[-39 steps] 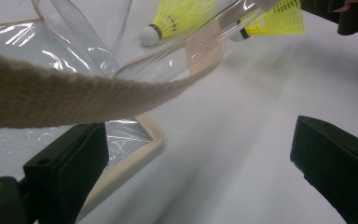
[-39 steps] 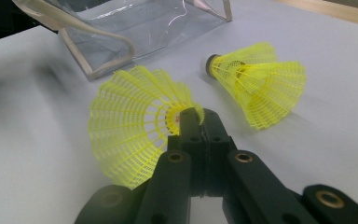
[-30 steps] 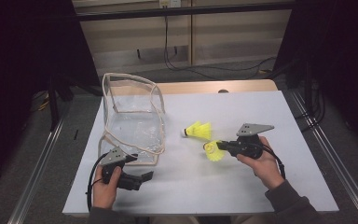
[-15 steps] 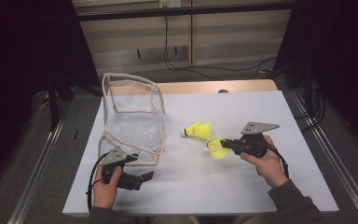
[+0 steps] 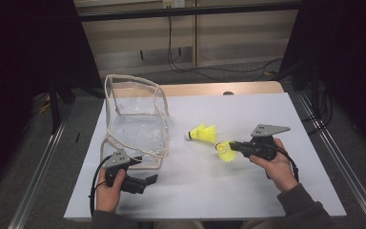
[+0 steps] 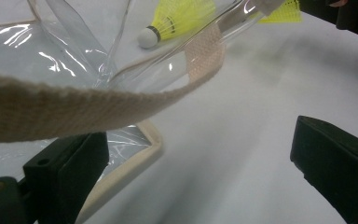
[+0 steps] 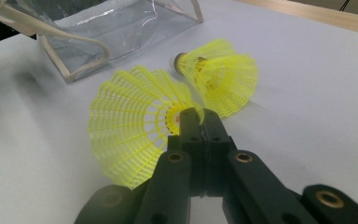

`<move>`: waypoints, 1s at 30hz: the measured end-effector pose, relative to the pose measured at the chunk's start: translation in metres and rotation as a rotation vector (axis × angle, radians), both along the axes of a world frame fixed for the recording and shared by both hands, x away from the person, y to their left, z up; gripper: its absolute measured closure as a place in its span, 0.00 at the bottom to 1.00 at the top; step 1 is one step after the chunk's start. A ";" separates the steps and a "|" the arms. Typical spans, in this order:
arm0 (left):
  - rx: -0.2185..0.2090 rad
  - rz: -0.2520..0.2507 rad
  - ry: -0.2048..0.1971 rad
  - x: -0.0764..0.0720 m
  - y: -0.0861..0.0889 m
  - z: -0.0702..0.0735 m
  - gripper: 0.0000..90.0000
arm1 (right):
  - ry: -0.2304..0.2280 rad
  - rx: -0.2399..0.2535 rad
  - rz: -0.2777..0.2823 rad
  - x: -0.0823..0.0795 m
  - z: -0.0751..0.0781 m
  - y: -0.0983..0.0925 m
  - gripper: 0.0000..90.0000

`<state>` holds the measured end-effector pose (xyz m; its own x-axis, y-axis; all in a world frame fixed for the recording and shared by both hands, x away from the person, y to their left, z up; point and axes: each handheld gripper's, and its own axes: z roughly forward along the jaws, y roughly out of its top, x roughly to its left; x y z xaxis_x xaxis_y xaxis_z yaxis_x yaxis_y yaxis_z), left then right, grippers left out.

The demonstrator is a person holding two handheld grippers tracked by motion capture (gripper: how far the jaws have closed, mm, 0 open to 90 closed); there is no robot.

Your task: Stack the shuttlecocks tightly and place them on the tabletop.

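High view overhead facing forward-down, both gripper views low, close, sharing the clear bag [image 6: 74,60].

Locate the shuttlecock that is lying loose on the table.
In the high view, the loose shuttlecock lies mid-table, between the clear bag and the held shuttlecock.

A white tabletop [image 5: 248,191] sits over a wooden edge [image 5: 209,89] at the far side. Behind it, black cables [image 5: 205,69] trail along the floor below pale wall panels [image 5: 238,28]
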<state>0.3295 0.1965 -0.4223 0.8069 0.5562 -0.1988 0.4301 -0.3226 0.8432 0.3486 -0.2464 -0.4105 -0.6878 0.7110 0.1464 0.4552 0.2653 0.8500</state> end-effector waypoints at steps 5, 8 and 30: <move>0.006 0.000 -0.001 0.000 0.000 0.000 0.05 | -0.002 -0.003 -0.012 0.001 -0.001 -0.003 1.00; 0.008 -0.001 -0.001 0.000 0.000 0.000 0.05 | -0.001 -0.002 -0.014 0.001 0.000 -0.004 1.00; 0.006 -0.003 0.001 0.001 0.000 0.000 0.05 | -0.005 -0.016 -0.058 0.006 -0.005 -0.015 1.00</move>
